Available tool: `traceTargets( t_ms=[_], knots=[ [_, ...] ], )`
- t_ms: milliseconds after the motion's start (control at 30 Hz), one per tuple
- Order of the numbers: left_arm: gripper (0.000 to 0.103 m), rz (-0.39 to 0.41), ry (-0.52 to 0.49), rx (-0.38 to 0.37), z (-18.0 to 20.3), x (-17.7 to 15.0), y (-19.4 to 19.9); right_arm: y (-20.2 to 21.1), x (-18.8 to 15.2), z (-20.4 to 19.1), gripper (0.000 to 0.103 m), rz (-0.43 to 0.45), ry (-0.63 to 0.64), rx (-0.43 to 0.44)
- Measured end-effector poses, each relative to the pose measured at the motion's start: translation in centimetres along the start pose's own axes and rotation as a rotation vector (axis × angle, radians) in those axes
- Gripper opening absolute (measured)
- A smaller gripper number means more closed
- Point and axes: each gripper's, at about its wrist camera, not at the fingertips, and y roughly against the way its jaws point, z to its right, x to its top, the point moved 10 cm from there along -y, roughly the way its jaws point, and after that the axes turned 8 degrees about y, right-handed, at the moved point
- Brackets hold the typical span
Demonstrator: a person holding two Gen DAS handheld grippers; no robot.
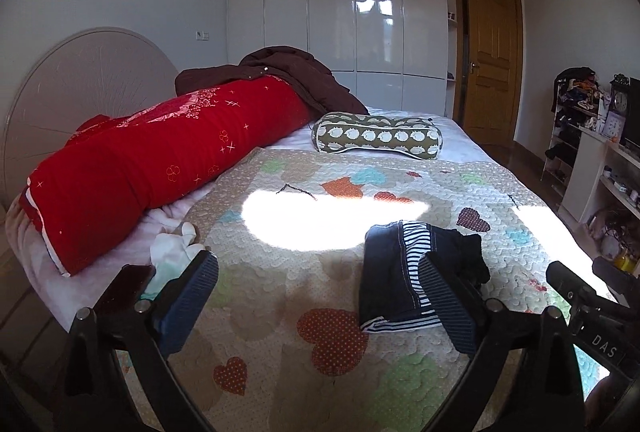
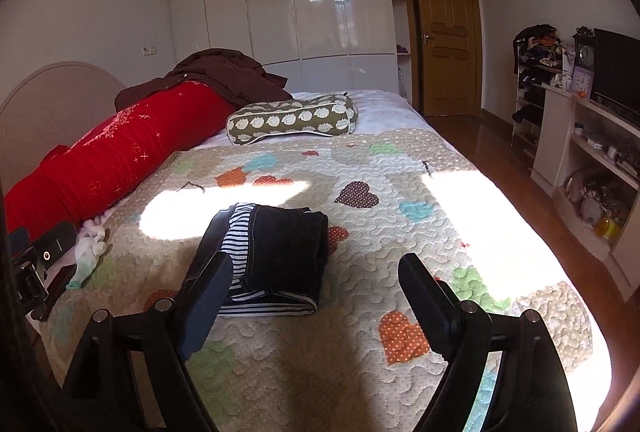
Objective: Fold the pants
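On quilt (image 2: 400,168): folded pants (image 2: 280,252) beyond spread, empty tongs (image 2: 316,272).

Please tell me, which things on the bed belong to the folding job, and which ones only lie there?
Belong to the job:
- folded dark pants with striped lining
- left gripper, open
- right gripper, open

Just lying about:
- red bolster
- brown garment
- green patterned pillow
- white socks
- heart-patterned quilt
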Motion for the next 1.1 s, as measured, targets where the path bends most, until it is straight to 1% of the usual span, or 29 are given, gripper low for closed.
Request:
traceTargets(
  t_ms=[67,133,300,433,600,733,867,933,1000,1100],
  knots=[
    [0.1,0.006,0.012,0.029,-0.7,0.2,0.8,1.1,0.5,0.5,0.093,0.03,0.014,-0.036],
    [0.1,0.014,0.025,0.038,-1.1,0.5,1.4,2.0,1.0,1.0,0.094,0.055,0.016,-0.063],
    [0.101,0.036,0.043,0.061,-1.8,0.9,2.6,3.4,1.6,2.5,0.096,0.104,-0.034,-0.093],
    [0.103,0.032,0.041,0.039,-1.5,0.7,3.0,4.4,1.9,3.2,0.096,0.133,-0.044,-0.111],
    [0.103,-0.003,0.039,0.016,-1.1,0.2,2.9,5.3,2.6,3.0,0.099,0.19,0.005,-0.159],
    [0.103,-0.016,0.036,0.005,-0.9,-0.1,2.9,4.8,2.4,2.7,0.099,0.177,0.004,-0.145],
    [0.103,-0.018,0.032,0.001,-0.9,-0.1,3.0,5.4,2.7,3.0,0.099,0.215,-0.001,-0.166],
    [0.103,-0.021,0.035,-0.003,-0.8,-0.2,3.1,5.9,2.9,3.0,0.1,0.236,-0.008,-0.16],
    [0.103,-0.022,0.038,-0.006,-0.7,-0.2,3.2,5.9,3.1,3.0,0.1,0.242,-0.011,-0.15],
    [0.103,-0.022,0.036,-0.009,-0.7,-0.2,3.2,5.8,3.0,2.9,0.1,0.247,-0.002,-0.161]
  ],
)
